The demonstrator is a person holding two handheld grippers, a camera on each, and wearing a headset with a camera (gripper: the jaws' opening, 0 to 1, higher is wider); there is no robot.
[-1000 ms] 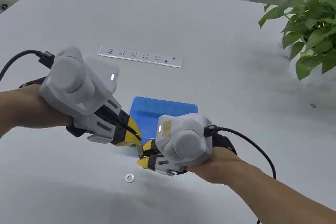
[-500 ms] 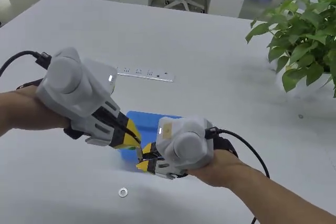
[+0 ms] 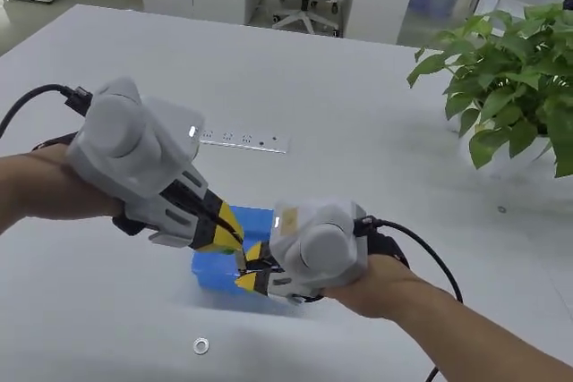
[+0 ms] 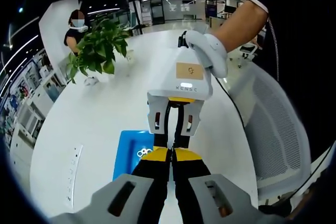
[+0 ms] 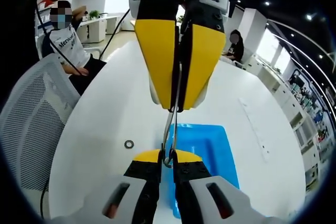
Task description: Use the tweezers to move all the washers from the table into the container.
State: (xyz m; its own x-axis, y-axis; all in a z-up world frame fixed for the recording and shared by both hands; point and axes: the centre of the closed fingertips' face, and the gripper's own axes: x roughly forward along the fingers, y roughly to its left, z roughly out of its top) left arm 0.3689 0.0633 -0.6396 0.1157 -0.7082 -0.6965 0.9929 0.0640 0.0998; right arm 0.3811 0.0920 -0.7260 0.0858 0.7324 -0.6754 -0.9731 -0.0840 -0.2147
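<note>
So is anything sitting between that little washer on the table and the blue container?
Nothing visible does. The washer lies alone on the white table, and the stretch of tabletop between it and the blue container is bare.

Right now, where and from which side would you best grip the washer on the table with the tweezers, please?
Grip its band, I'd say: one tip of the tweezers through the hole, the other outside the rim, coming down from above. The washer lies flat on the table, so a sideways pinch finds little edge; it sits apart from the blue container.
</note>
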